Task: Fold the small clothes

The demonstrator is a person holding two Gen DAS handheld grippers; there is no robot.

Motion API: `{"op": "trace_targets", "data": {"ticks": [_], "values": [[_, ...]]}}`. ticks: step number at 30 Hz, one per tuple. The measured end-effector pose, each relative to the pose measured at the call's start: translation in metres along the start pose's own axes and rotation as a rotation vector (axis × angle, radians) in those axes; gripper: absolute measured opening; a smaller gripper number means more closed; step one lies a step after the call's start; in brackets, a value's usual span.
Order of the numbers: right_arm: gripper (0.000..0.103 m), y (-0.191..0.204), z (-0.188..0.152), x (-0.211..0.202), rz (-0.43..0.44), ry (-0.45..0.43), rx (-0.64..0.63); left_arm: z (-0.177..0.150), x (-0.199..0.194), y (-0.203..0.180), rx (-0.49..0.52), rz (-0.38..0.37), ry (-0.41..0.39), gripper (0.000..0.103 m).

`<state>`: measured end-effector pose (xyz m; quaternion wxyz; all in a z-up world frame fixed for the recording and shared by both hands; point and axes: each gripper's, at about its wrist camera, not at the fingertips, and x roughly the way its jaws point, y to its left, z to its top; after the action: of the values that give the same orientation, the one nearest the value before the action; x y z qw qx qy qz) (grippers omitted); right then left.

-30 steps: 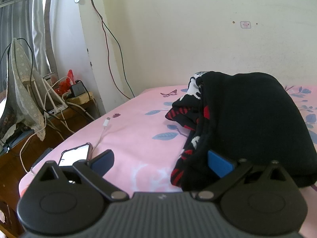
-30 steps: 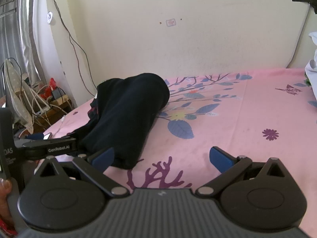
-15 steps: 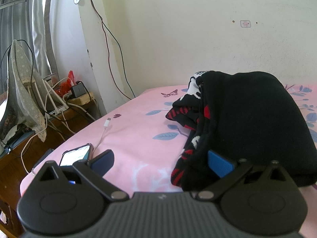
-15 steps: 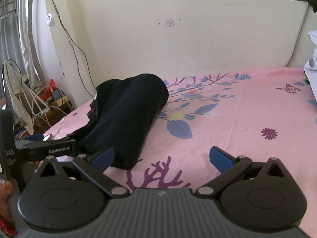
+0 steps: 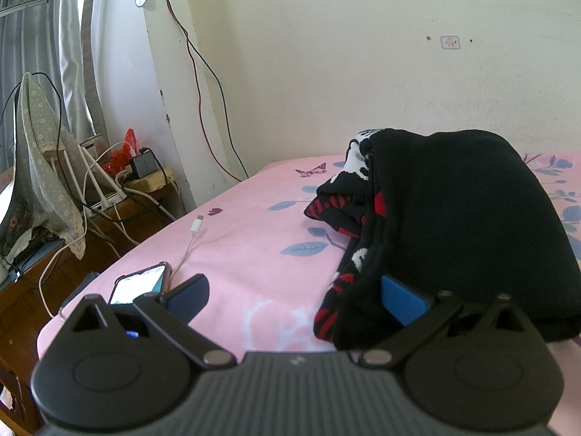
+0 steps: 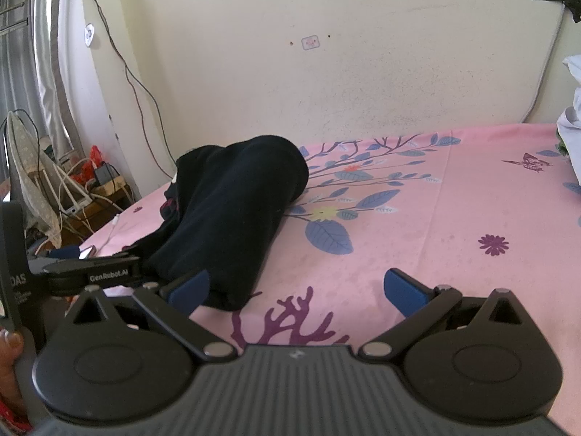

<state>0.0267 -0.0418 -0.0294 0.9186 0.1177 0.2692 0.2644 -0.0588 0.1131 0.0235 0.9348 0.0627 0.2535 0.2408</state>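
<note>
The left hand-held gripper (image 5: 294, 299) sits low over the pink bed sheet (image 5: 254, 239) with its jaws spread wide, holding nothing; its right blue pad (image 5: 401, 299) rests against the near edge of the folded black garment (image 5: 464, 210), whose red-and-white patterned layers show at the left side. Just beyond the left pad lies a phone (image 5: 139, 283) with a white charging cable (image 5: 192, 236) trailing away — both on the bed's near corner. The right hand-held gripper (image 6: 296, 290) is also wide apart and empty; its left pad (image 6: 189, 289) stands just beside the garment's near end. Past the bed edge, a wooden side table (image 5: 72, 232) carries tangled cords and a power adapter (image 5: 143, 167); a white cloth pile (image 6: 570, 134) sits at the far right.
</note>
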Motion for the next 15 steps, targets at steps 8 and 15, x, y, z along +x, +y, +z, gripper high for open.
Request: {"op": "trace_targets", "data": {"ticks": [8,15], "values": [[0.097,0.0002,-0.0001,-0.0001,0.000,0.000,0.001,-0.0014,-0.0010,0.0004,0.007,0.002,-0.001,0.103],[0.097,0.0000,0.0001,0.0001,0.000,0.000,0.001,-0.0021,-0.0018,-0.0012,0.017,0.004,-0.006,0.103]]}}
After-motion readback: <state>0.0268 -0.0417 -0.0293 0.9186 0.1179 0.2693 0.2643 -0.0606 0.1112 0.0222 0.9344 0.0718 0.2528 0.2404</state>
